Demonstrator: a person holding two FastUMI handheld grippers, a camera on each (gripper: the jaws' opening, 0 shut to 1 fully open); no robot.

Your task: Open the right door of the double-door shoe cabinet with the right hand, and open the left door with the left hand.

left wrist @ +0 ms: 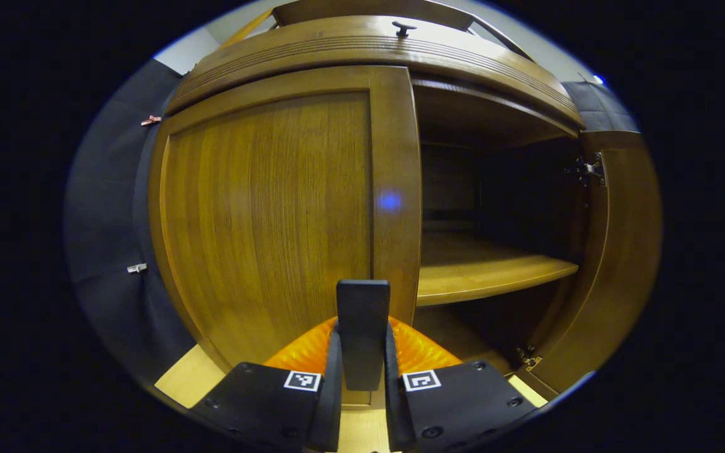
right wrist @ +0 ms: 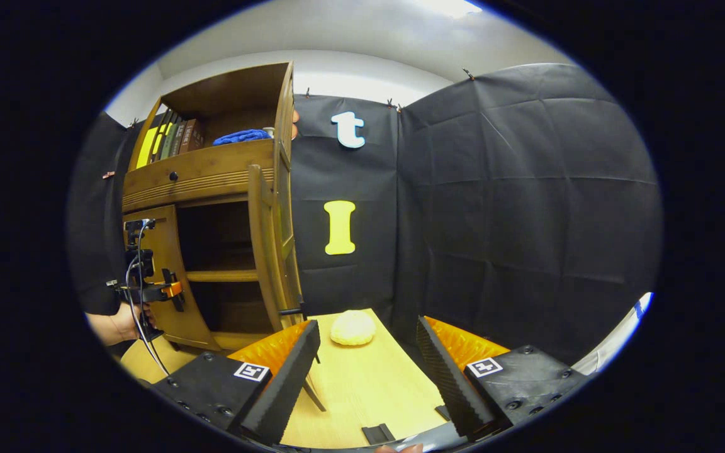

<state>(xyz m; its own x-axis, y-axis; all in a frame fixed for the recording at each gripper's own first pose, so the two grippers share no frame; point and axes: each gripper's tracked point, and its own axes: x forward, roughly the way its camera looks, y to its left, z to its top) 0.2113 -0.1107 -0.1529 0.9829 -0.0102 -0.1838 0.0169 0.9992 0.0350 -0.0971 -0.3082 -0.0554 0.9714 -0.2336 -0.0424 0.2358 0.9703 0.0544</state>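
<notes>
Brown wooden shoe cabinet, grain vertical: right door swung wide at 3 o'clock, left door flush at 10. Left gripper clamped on the left door's dark handle. Right gripper spread wide, empty, over the pale table.

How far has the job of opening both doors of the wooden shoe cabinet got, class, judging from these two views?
Done: the brown wooden right door stands swung wide, baring the pale wooden shelf; the right gripper is clear of it, jaws open. In hand: the left gripper has its jaws shut on a dark flat handle at the brown wooden left door. Left: that door looks closed and needs pulling open.
</notes>
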